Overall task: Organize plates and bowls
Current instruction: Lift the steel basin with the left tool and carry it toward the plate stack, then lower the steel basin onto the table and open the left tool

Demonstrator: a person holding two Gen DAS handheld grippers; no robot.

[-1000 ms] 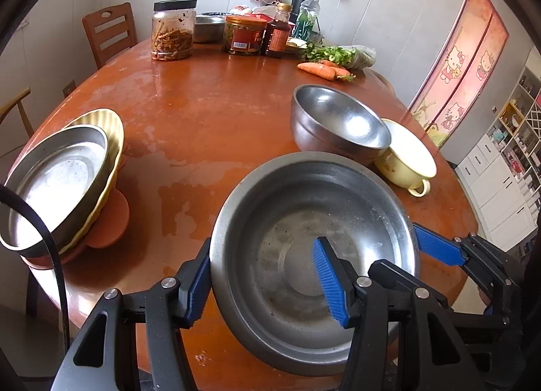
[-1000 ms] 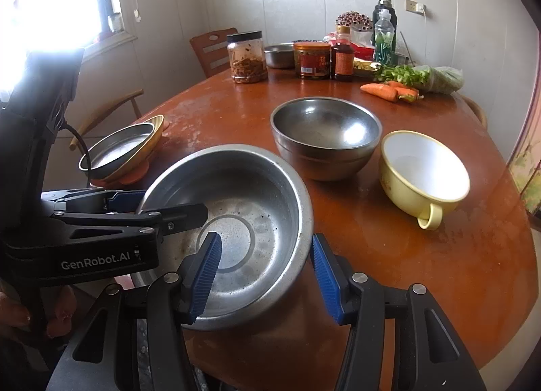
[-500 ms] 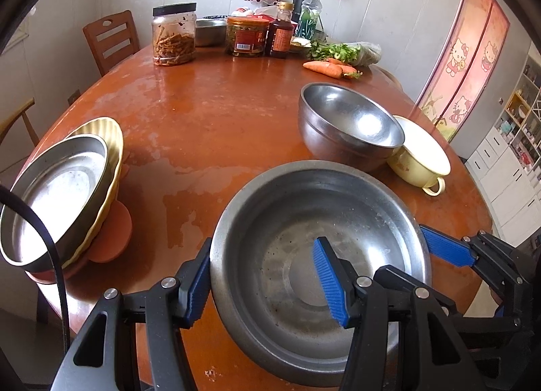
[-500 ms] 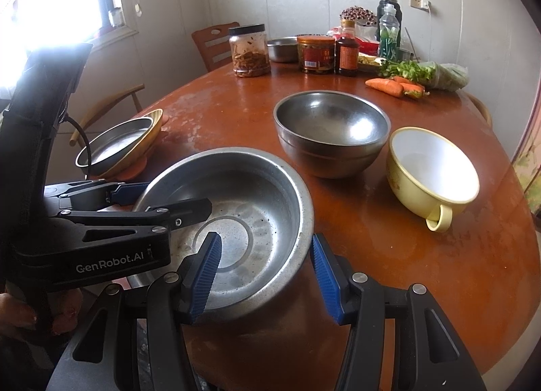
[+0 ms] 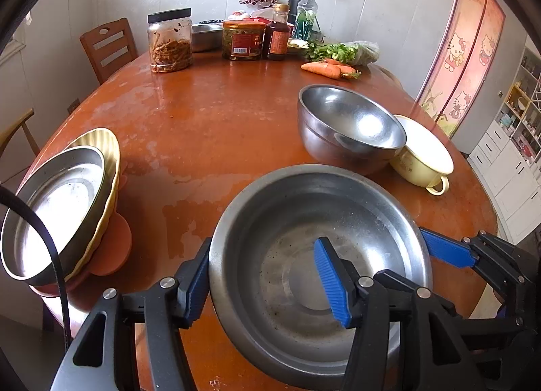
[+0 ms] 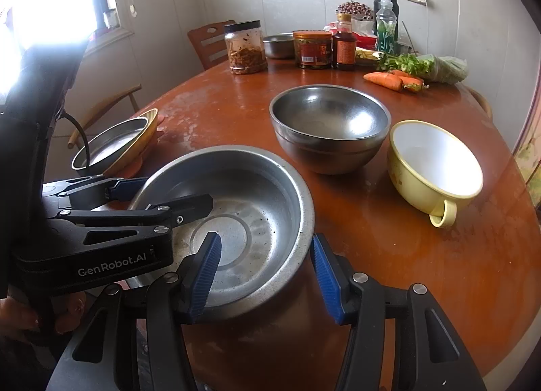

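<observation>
A wide steel basin (image 5: 304, 215) (image 6: 260, 188) sits at the table's near edge. My left gripper (image 5: 263, 245) (image 6: 170, 193) straddles its left wall, one pad against the rim outside and one inside. Its jaws are opening slightly with the wall still between them. My right gripper (image 6: 265, 238) grips the right wall the same way, and its outer finger (image 5: 446, 250) shows in the left wrist view. Beyond stand a deep steel bowl (image 5: 351, 120) (image 6: 328, 117) and a yellow handled bowl (image 5: 426, 154) (image 6: 436, 161). At the left is a stack of plates (image 5: 57, 201) (image 6: 111, 144), steel on yellow on orange.
Jars (image 5: 170, 41) and bottles (image 5: 277, 36), a small steel bowl (image 6: 279, 44), carrots (image 5: 321, 69) and greens (image 6: 436, 68) line the round table's (image 5: 209, 113) far side. Wooden chairs (image 5: 108, 46) stand behind and to the left. A hand (image 6: 20, 320) holds the left gripper's handle.
</observation>
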